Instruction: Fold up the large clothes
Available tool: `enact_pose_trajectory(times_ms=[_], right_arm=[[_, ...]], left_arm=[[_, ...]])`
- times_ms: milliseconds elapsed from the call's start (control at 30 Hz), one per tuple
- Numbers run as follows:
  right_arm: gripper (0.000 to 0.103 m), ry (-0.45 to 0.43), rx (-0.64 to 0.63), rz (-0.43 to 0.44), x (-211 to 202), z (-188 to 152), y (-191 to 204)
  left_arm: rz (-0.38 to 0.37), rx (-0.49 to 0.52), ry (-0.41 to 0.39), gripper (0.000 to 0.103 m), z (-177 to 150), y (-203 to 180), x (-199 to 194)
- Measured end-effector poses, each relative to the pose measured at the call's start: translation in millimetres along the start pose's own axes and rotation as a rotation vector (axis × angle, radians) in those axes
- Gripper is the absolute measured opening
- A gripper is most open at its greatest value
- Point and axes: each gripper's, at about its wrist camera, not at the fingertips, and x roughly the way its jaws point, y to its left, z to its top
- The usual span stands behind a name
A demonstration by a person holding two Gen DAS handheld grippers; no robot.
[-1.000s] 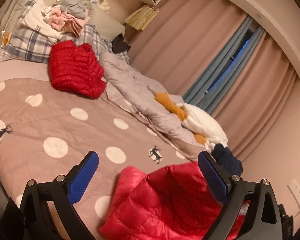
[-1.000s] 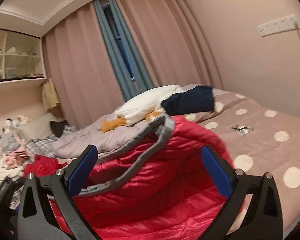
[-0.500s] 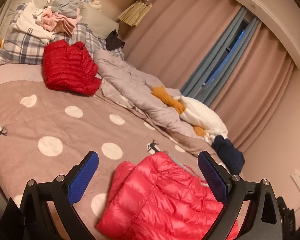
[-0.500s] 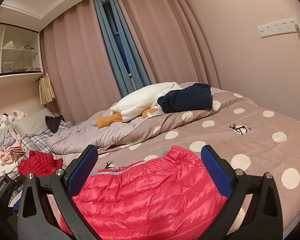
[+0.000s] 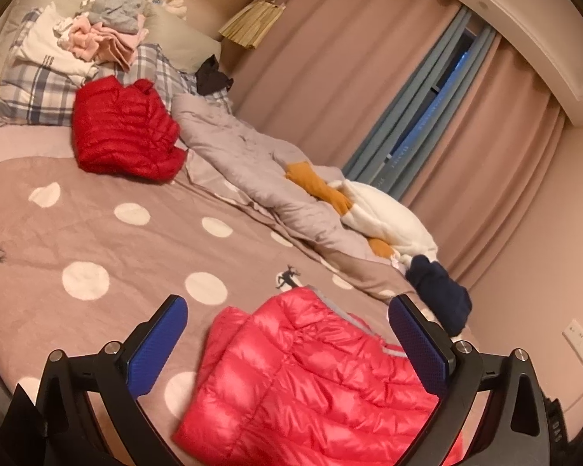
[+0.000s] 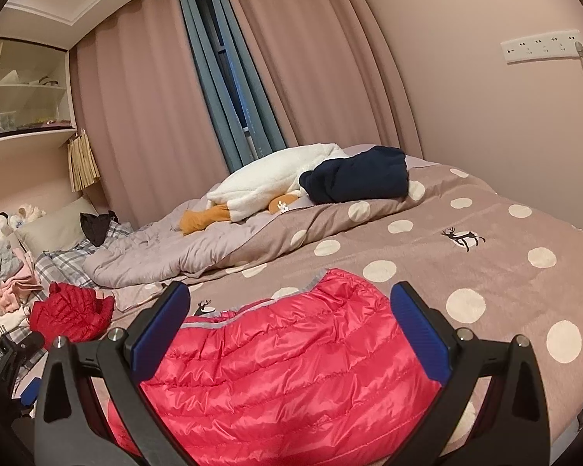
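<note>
Pink-red down jacket (image 5: 311, 380) lay folded over on the near part of the bed (image 5: 97, 233), quilted side up, grey lining edge showing along the far side. Looked part-folded at least; whether another fold was needed could not be told. Left gripper (image 5: 287, 345) and right gripper (image 6: 287, 334) hovered above it, both spread wide, holding nothing. Further off, a darker red jacket (image 5: 124, 132) sat folded by the pillows; white fleece garment (image 5: 384, 221) and navy garment (image 6: 357, 174) seemingly left to fold.
</note>
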Motion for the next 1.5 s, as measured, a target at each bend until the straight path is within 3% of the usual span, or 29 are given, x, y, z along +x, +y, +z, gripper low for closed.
enact_pose_trajectory(times_ms=[233, 367, 633, 733, 800, 933, 1067, 1500], right_arm=[[0.103, 0.065, -0.011, -0.001, 19.9, -5.9, 2.5], [0.103, 0.101, -0.040, -0.014, 32.7, -11.7, 7.3], [0.103, 0.231, -0.052, -0.085, 86.6, -34.1, -2.1], [0.103, 0.295, -0.037, -0.178, 117.9, -52.8, -16.7], [0.103, 0.350, -0.041, -0.244, 142.3, -71.9, -29.4], [0.103, 0.266, -0.035, -0.264, 154.2, -92.4, -36.8], [0.103, 0.268, -0.069, -0.275, 155.6, -94.1, -34.3], [0.103, 0.296, -0.074, -0.268, 169.5, -97.0, -31.7]], left_arm=[[-0.049, 0.086, 0.066, 0.102, -14.6, -15.3, 22.2], [-0.137, 0.115, 0.091, 0.102, -28.1, -20.1, 42.7], [-0.128, 0.141, 0.193, 0.102, -63.8, -14.2, 97.6], [-0.038, 0.222, 0.179, 0.102, -83.7, -12.2, 116.3], [-0.037, 0.292, 0.132, 0.102, -94.7, -16.3, 118.0], [-0.030, 0.332, 0.143, 0.102, -100.6, -18.8, 124.4], [-0.071, 0.280, 0.176, 0.102, -96.9, -7.3, 126.9], [0.022, 0.312, 0.196, 0.102, -101.7, -18.6, 145.6]])
